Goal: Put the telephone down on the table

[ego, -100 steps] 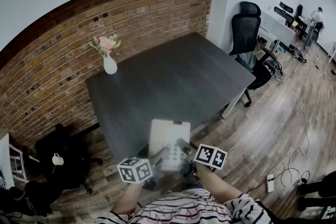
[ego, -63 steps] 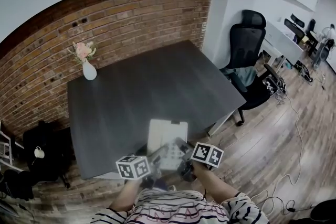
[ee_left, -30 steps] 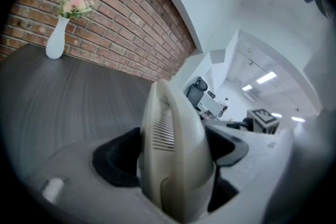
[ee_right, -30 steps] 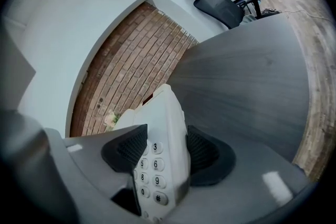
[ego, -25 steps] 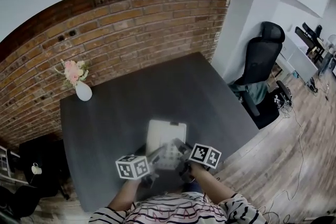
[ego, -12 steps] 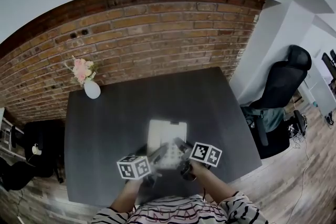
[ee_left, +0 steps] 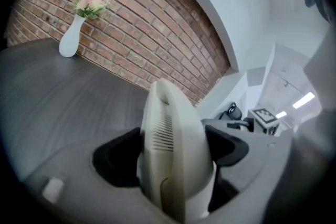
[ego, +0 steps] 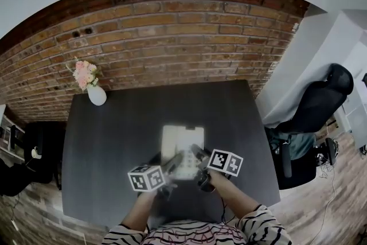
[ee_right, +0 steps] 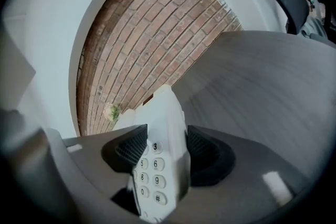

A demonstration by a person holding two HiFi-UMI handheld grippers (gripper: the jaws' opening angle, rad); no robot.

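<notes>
telephone [ego: 182, 145] over table [ego: 114, 146] middle, vase [ego: 96, 95] at far-left corner, chair [ego: 319, 104] right

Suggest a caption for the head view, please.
Left gripper and right gripper clamp a white telephone over the dark table.

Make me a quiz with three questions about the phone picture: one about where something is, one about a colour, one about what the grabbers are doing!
1. Where is the vase?
A) the table's far left corner, by the brick wall
B) the table's middle
C) the near right corner

2. What colour is the telephone?
A) red
B) white
C) green

3. How is the telephone held?
A) lying loose
B) by one gripper only
C) by the left gripper and right gripper together

Answers:
1 A, the head view shows it there.
2 B, its body and keys are pale.
3 C, each gripper view shows jaws pressing its sides.
</notes>
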